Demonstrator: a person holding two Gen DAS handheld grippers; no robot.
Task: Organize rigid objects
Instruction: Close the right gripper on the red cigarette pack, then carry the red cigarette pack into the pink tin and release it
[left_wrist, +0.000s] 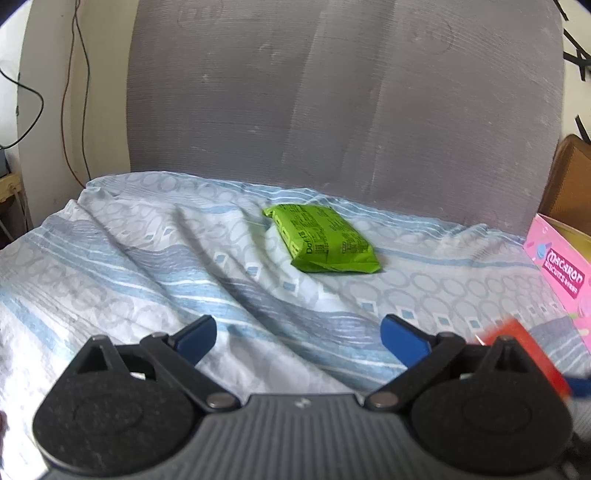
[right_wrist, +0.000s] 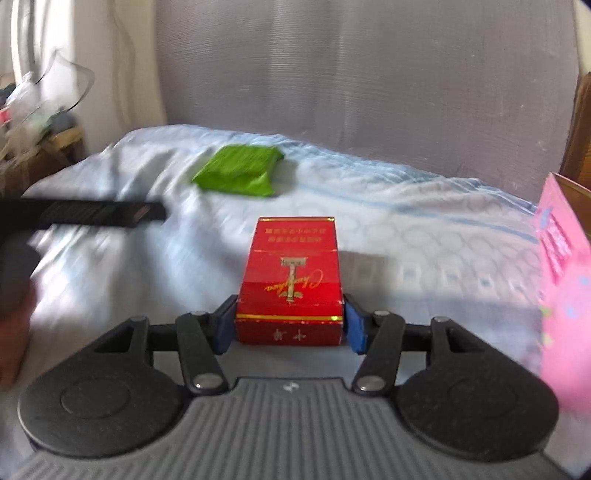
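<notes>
- Rumpled bed sheet (left_wrist: 110, 258) carries a green packet (left_wrist: 321, 240) near its far edge.
- Right gripper (right_wrist: 290, 323) clamps the red box (right_wrist: 291, 280) by its sides: light, stiff, crushable.
- Left gripper (left_wrist: 299, 332) jaws gape wide, empty.

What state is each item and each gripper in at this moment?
left gripper: open, nothing between its fingers.
right gripper: shut on the red box, pads pressing its two sides.
red box: closed, held clear of the sheet.
green packet: sealed, lying flat on the bedsheet, untouched.
pink box: standing at the right edge; its top looks open, but the view cuts it off.
</notes>
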